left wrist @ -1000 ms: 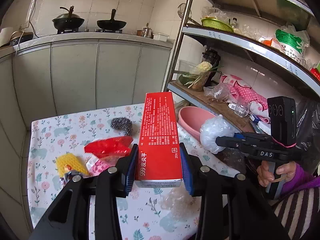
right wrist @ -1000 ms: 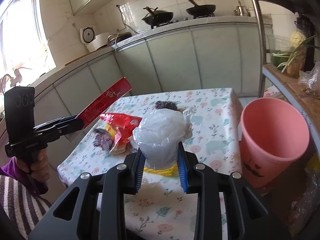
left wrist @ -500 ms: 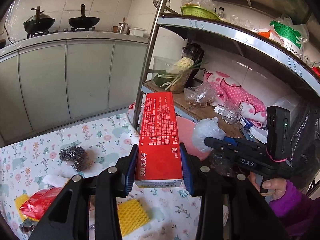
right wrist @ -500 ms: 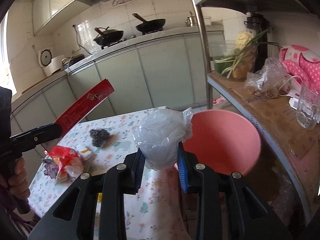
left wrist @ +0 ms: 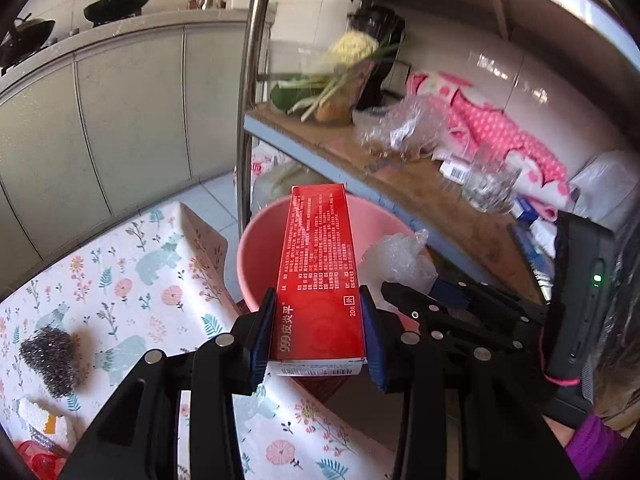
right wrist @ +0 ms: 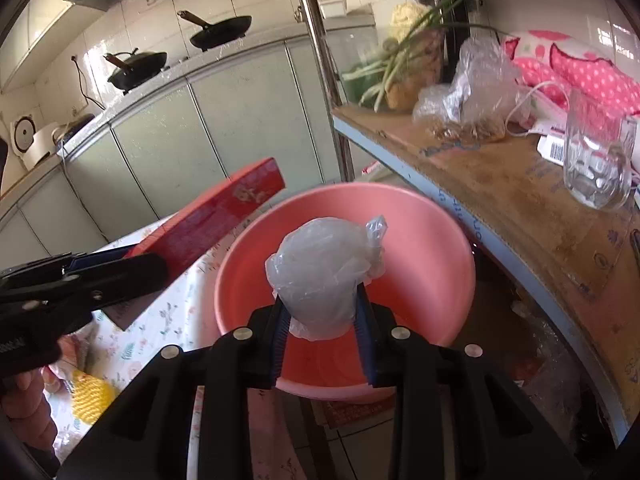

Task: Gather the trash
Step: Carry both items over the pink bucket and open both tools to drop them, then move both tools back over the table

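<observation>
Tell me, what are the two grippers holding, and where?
The left gripper pinches the red box by the sides of its near end. The right gripper squeezes the plastic bag around its lower half.

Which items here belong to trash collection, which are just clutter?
Job:
left claw gripping red box
right claw gripping crumpled plastic bag
pink bin

Lying about:
glass cup
scallions
steel scrubber
</observation>
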A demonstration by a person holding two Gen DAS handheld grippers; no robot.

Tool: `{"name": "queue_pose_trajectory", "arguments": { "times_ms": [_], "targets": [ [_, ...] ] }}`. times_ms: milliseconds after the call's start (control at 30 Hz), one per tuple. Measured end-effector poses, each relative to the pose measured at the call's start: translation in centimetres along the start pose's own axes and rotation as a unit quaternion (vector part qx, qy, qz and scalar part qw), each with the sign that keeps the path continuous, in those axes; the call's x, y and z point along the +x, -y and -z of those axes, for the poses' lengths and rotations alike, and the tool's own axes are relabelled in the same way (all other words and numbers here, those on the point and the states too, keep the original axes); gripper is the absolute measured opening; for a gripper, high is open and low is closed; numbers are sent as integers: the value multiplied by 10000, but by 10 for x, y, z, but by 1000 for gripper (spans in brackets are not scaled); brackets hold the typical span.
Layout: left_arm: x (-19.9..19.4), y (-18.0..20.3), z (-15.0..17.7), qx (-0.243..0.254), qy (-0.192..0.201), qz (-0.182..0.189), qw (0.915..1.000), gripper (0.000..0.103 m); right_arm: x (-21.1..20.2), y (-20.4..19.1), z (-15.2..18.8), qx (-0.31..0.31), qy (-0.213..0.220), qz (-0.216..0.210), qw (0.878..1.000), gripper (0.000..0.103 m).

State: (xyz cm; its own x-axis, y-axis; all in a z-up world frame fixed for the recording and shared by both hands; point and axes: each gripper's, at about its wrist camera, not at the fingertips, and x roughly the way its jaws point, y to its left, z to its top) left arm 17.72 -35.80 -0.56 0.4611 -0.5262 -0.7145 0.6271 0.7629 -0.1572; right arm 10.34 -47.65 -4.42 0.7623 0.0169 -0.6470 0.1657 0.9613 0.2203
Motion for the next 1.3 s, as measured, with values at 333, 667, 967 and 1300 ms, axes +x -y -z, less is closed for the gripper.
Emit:
{"name": "queue_pose_trajectory", "arguments": {
  "times_ms": [333,667,967,1300],
  "targets": [
    [56,-1,13,52,-678,-168,9975,39,31,13,15,78,-420,143,9990,31],
    [64,-5,14,-22,-761,-185,9969,45,42,12,14,44,-580,166,9982,34],
    [46,-6,6,-69,-501,-103,9987,47,41,12,11,138,-627,204,9977,47],
    [-16,-5,-8,-149,200,2,9997,47,6,-2,2,-5,-232,179,9996,48]
  ]
}}
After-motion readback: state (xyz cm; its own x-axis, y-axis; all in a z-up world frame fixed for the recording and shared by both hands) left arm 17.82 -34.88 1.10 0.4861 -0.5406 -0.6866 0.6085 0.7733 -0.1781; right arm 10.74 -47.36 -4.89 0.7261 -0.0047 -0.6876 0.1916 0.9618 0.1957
